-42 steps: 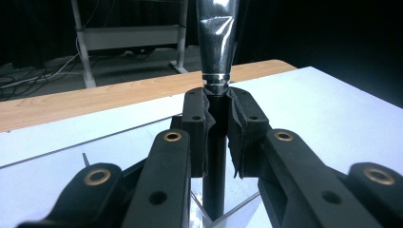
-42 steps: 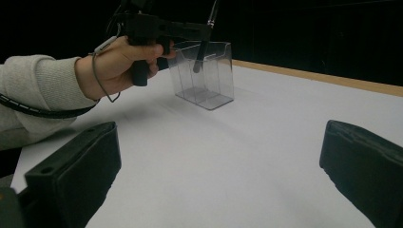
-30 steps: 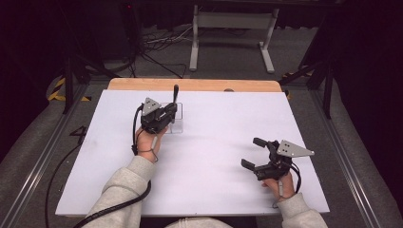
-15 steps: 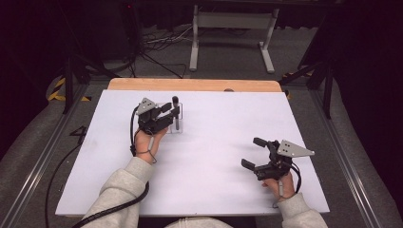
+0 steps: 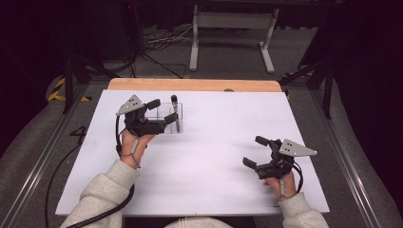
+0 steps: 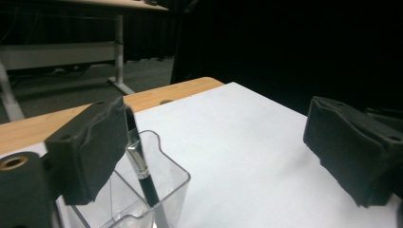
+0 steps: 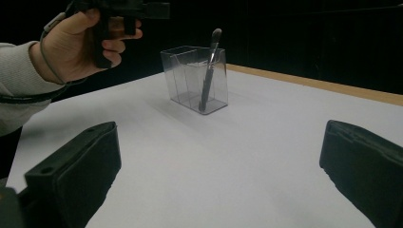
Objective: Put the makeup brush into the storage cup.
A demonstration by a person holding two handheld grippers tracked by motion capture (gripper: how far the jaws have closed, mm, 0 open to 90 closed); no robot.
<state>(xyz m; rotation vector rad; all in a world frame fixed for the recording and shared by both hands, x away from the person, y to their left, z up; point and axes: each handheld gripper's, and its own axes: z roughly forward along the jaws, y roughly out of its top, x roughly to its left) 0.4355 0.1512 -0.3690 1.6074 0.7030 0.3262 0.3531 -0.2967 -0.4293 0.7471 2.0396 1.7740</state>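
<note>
High view: left hand-held gripper (image 5: 163, 110) — jaws just opened, empty — beside the brush (image 5: 176, 113) in its clear holder (image 5: 167, 119).

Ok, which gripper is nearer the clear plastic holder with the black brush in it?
Left. The left gripper, jaws just opened, hangs right at the clear plastic holder holding the black brush; the right gripper sits open far across the white table.

We note a slim black makeup brush (image 7: 207, 71) standing bristle end up, tilted, in the end compartment of a clear plastic holder (image 7: 190, 80). The holder sits upright on the white table surface near its far edge.
</note>
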